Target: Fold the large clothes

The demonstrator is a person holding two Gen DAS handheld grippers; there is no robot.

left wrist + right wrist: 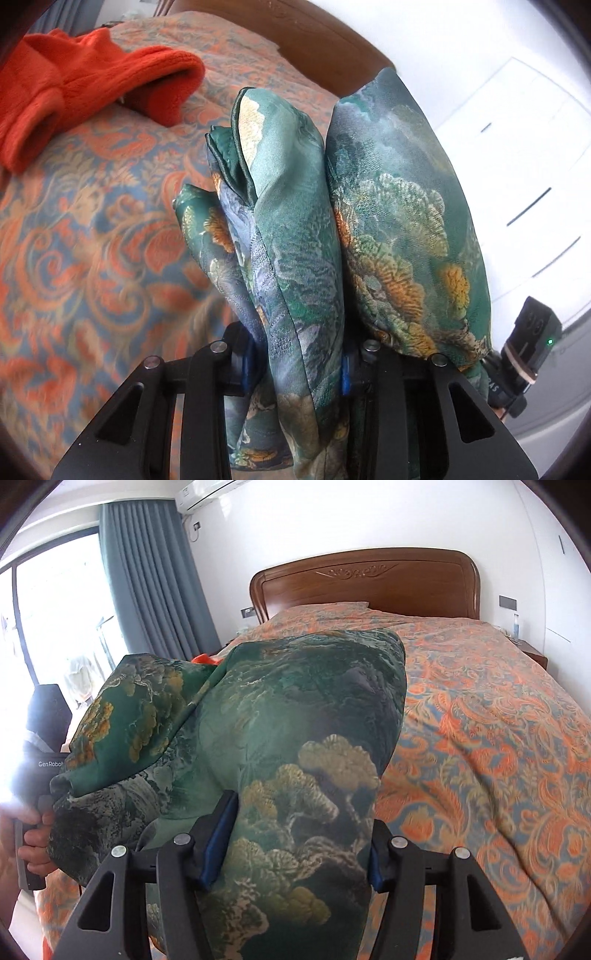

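A green silky garment printed with gold and blue scenery is bunched in thick folds and held up off the bed. In the left wrist view my left gripper is shut on one bundle of it, the cloth pressed between the blue pads. In the right wrist view my right gripper is shut on a wide fold of the same garment, which hides much of the bed. At that view's left edge a hand holds the other tool's black body.
The bed carries an orange and blue paisley bedspread below a wooden headboard. An orange knitted sweater lies on the bedspread at far left. A white wardrobe, a grey curtain and a nightstand surround the bed.
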